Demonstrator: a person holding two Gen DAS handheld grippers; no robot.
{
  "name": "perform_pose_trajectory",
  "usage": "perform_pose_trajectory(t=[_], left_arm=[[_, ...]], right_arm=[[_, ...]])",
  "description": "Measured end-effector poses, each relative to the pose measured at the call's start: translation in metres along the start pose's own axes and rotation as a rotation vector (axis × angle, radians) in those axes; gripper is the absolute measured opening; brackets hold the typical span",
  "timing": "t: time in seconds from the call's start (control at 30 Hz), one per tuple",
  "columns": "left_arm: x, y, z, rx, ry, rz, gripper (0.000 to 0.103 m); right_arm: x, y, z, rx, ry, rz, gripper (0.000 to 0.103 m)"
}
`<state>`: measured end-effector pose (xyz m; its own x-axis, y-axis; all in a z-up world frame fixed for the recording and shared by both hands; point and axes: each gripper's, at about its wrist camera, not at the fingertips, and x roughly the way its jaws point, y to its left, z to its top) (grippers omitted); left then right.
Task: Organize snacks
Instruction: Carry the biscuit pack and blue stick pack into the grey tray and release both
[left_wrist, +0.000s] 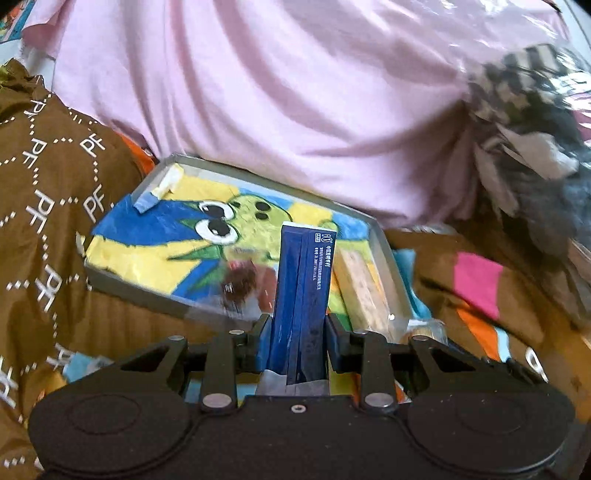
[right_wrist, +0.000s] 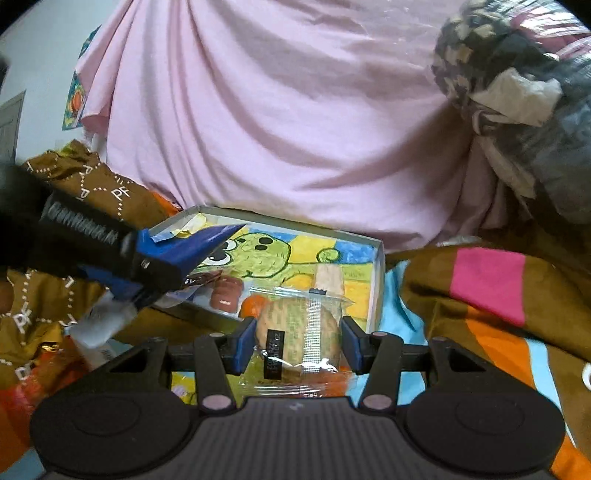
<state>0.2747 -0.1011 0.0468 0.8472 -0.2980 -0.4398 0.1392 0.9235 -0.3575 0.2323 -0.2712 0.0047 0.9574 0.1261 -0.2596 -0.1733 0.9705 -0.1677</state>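
Note:
My left gripper (left_wrist: 297, 325) is shut on a tall dark blue packet (left_wrist: 301, 280) with white print, which stands upright between the fingers. Beyond it lies a shallow grey tray (left_wrist: 384, 251) lined with a cartoon green creature picture. In the tray lie a brown wrapped snack (left_wrist: 240, 280) and a beige bar (left_wrist: 364, 291). My right gripper (right_wrist: 299, 323) is shut on a round biscuit in a clear wrapper (right_wrist: 291, 336), just in front of the tray (right_wrist: 378, 266). In the right wrist view the left gripper (right_wrist: 147, 269) comes in from the left with the blue packet (right_wrist: 195, 247) over the tray's near left corner.
A pink cloth (right_wrist: 280, 110) hangs close behind the tray. Brown fabric printed with white letters (left_wrist: 48, 184) lies on the left. Striped brown, pink and orange bedding (right_wrist: 487, 288) lies on the right. A clear bag of checkered clothing (right_wrist: 509, 74) sits at upper right.

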Motion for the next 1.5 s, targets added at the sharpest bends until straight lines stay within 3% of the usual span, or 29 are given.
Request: perform_pose_trajectory(t=[0.13, 0.43, 0.83, 0.97, 1.13, 1.2, 1.4, 1.5], left_arm=[[0.024, -0.003, 0.016, 0.012, -0.016, 0.031, 0.033], [0.071, -0.001, 0.035, 0.020, -0.002, 0.069, 0.033], [0.112, 0.005, 0.046, 0.034, 0.022, 0.125, 0.034], [0.114, 0.004, 0.047, 0.042, 0.018, 0.125, 0.033], [0.108, 0.005, 0.045, 0.024, 0.003, 0.132, 0.048], [0.101, 0.006, 0.045, 0.016, -0.011, 0.135, 0.059], [0.074, 0.009, 0.046, -0.015, -0.072, 0.152, 0.093], [0.058, 0.010, 0.047, -0.027, -0.101, 0.151, 0.101]], right_arm=[[0.021, -0.001, 0.005, 0.022, -0.040, 0.010, 0.054], [0.073, 0.003, 0.005, 0.078, -0.044, 0.005, 0.054], [0.100, 0.004, 0.004, 0.058, -0.067, 0.004, 0.055], [0.099, 0.004, 0.004, 0.059, -0.069, 0.011, 0.060], [0.094, 0.002, 0.005, 0.070, -0.067, 0.019, 0.074], [0.093, 0.001, 0.007, 0.072, -0.073, 0.017, 0.083], [0.072, -0.001, 0.016, 0.082, -0.103, 0.002, 0.097], [0.058, -0.002, 0.022, 0.091, -0.123, -0.014, 0.102]])
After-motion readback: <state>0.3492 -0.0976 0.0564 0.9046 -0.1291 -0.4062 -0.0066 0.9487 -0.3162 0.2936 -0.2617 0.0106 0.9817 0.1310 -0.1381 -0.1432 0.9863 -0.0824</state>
